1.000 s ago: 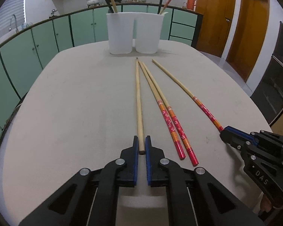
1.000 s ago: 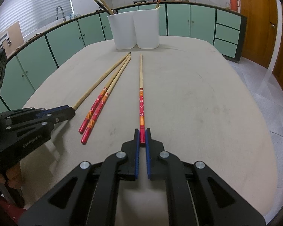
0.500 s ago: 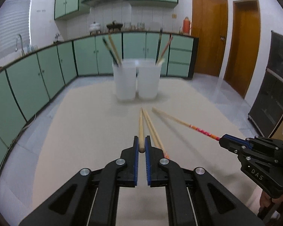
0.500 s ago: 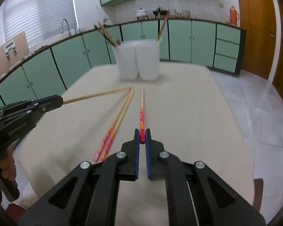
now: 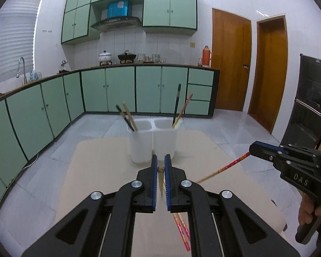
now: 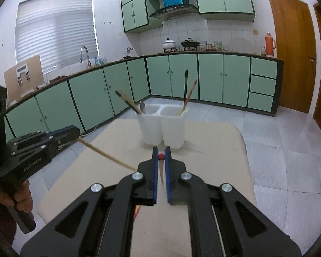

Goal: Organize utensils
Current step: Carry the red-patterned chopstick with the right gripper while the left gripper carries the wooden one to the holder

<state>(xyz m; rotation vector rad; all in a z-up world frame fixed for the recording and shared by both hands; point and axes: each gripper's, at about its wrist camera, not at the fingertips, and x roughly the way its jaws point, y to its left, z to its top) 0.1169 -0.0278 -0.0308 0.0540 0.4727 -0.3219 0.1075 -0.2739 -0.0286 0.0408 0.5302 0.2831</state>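
Note:
My left gripper [image 5: 160, 160] is shut on the thick end of a plain wooden chopstick [image 5: 160, 169], lifted above the beige table [image 5: 92, 171]. My right gripper [image 6: 161, 152] is shut on the red end of a red-patterned chopstick [image 6: 161, 156], also raised. Each shows in the other's view: the right gripper [image 5: 252, 148] with its red chopstick [image 5: 229, 167] slanting down, the left gripper [image 6: 76, 132] with the plain chopstick [image 6: 104, 154]. Two red-patterned chopsticks [image 5: 182, 229] lie on the table below. A white two-compartment holder [image 5: 152, 143] stands ahead at the table's far end.
The holder [image 6: 162, 128] has dark and wooden chopsticks plus a spoon in its left compartment, and a dark and a red chopstick in the right one. A hand [image 6: 21, 199] grips the left tool. Green cabinets and tiled floor surround the table.
Both grippers have risen well above the table, each carrying its chopstick off the surface. The two red chopsticks stayed lying on the table.

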